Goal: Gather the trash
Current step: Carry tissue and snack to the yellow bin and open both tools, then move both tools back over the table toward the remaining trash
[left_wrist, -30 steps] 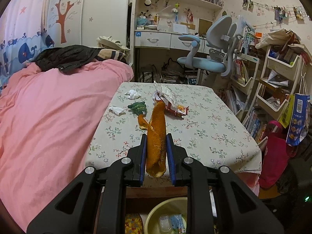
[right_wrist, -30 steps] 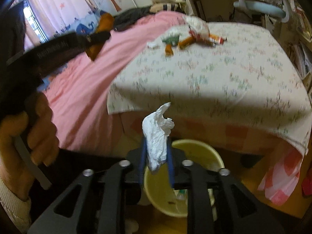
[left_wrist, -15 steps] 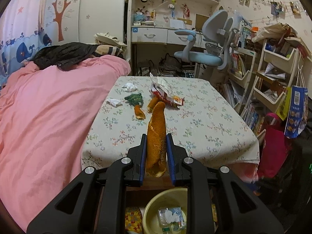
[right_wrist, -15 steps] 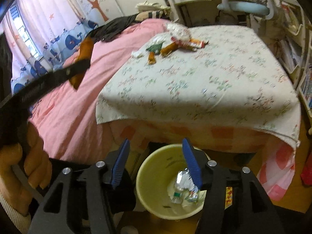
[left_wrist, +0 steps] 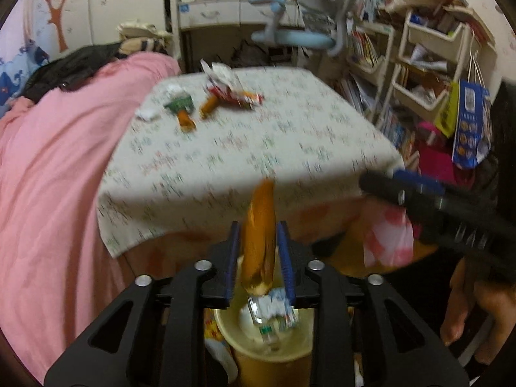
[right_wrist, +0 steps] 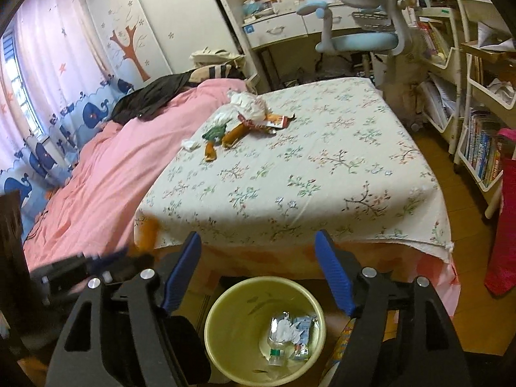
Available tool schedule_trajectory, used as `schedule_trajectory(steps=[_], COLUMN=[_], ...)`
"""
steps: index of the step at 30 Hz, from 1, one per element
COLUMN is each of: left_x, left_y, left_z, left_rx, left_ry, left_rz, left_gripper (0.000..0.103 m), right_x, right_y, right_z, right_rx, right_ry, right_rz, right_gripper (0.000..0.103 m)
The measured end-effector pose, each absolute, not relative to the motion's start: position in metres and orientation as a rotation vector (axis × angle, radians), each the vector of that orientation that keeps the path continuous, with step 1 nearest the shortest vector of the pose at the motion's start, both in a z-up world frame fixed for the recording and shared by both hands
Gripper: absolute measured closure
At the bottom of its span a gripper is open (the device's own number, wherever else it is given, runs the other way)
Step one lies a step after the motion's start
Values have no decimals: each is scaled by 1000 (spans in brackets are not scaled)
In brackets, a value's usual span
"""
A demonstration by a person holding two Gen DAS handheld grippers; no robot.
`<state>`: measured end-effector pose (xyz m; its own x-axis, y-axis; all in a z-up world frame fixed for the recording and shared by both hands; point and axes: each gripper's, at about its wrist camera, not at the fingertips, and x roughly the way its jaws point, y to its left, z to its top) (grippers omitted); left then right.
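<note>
My left gripper point(left_wrist: 259, 258) is shut on an orange peel-like strip point(left_wrist: 259, 235) and holds it just above the yellow bin point(left_wrist: 225, 319), which has a plastic bottle and wrappers inside. My right gripper point(right_wrist: 258, 271) is open and empty above the same bin point(right_wrist: 225, 306), where a white tissue point(right_wrist: 283, 325) lies on the bottle. More trash lies at the far left of the floral table point(right_wrist: 322, 174): orange pieces point(right_wrist: 233, 133), a green wrapper point(right_wrist: 214, 132), a red-white wrapper point(right_wrist: 258, 113) and small tissues point(right_wrist: 190, 144). The left gripper shows blurred at the left of the right wrist view point(right_wrist: 96, 261).
A pink bed point(right_wrist: 96, 161) borders the table's left side. A blue desk chair point(right_wrist: 358, 38) and desk stand behind it. White shelving carts with books point(right_wrist: 477, 103) line the right. A pink bag point(right_wrist: 503, 225) stands on the wooden floor.
My right gripper opened and dropped the white tissue into the bin, then lifted. My left gripper carried the orange strip back from the table and down over the bin.
</note>
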<state>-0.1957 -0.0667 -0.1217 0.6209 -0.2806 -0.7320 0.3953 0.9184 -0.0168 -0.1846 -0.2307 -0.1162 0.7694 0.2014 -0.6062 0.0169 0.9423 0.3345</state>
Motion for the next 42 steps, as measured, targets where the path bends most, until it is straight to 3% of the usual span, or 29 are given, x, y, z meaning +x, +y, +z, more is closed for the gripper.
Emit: schedule_trajectory(steps=[1,4,13,27,35,42], left_x=[-197,-199,-199,-199,-180,-136], left_y=[-68,-68,-61,-47,-19,5], left_z=[-124,-126,-119,-98,-55,-32], left_rx=[157,164,147,111,30,1], left_ry=[823,826,783,648,471,403], left_rz=[-389,-381,-327,-224,-97,22], left_gripper=[64,52,36,23,12,9], right_x=[-186,-187,-187,-188,-177,-141], right_y=[-232,-234,-234,-231,-216,-219], right_z=[-116,-114,-114,-112,-71,-40], right_rx=[335,337,330,305,165,74], right_ry=[684,673,663,650,529,466], right_rz=[98,91,80,68,102,117], right_gripper=[31,30,27,23,12,12])
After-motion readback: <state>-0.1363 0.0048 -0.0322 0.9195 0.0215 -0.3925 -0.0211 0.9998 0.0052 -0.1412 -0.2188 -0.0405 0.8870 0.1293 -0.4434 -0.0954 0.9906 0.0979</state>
